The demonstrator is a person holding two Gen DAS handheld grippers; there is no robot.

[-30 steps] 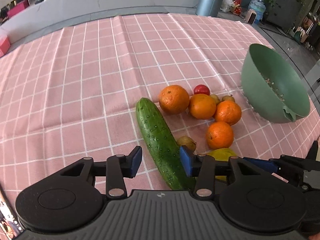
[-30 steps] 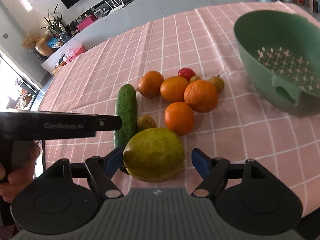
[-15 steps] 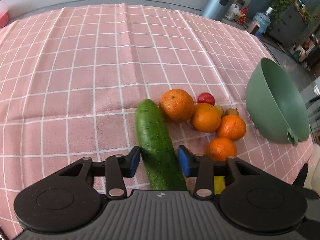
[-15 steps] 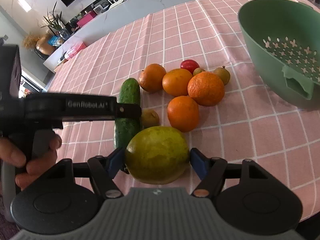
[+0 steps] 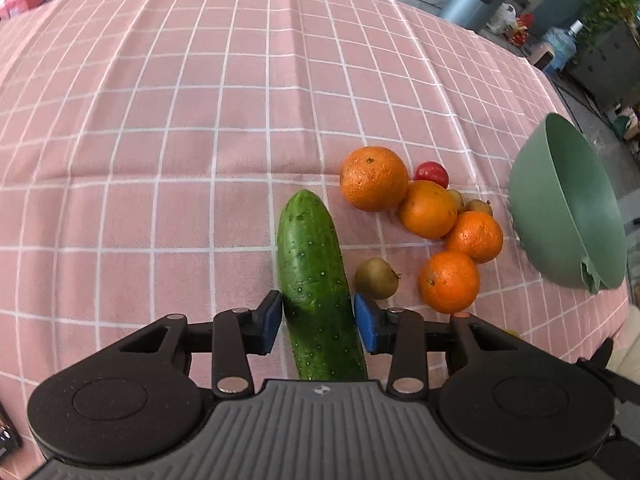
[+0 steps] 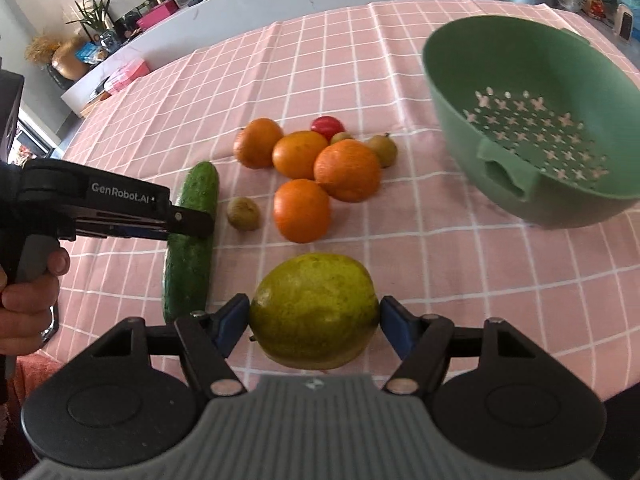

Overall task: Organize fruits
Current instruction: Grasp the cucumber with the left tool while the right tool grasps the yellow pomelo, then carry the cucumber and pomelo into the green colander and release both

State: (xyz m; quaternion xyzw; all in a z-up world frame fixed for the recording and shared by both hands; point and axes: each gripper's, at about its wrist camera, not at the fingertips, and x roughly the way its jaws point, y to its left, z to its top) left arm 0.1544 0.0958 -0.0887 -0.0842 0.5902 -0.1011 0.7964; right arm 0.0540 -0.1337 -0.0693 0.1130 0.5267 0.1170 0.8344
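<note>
My left tongs (image 5: 318, 322) clamp the cucumber (image 5: 316, 280) at its near third; stiff, bumpy, long, may swing. Right tongs (image 6: 314, 322) hold the round citrus (image 6: 316, 310); colander (image 6: 536, 128) at 2 o'clock.

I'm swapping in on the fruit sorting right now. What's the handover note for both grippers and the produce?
Left gripper: pads against the cucumber, which lies on the pink cloth.
Right gripper: closed on the big yellow-green fruit.
Four oranges, a red fruit and three small brownish fruits sit clustered on the cloth.
Done: nothing; the green colander is empty.
Left: everything, probably into the colander.
</note>
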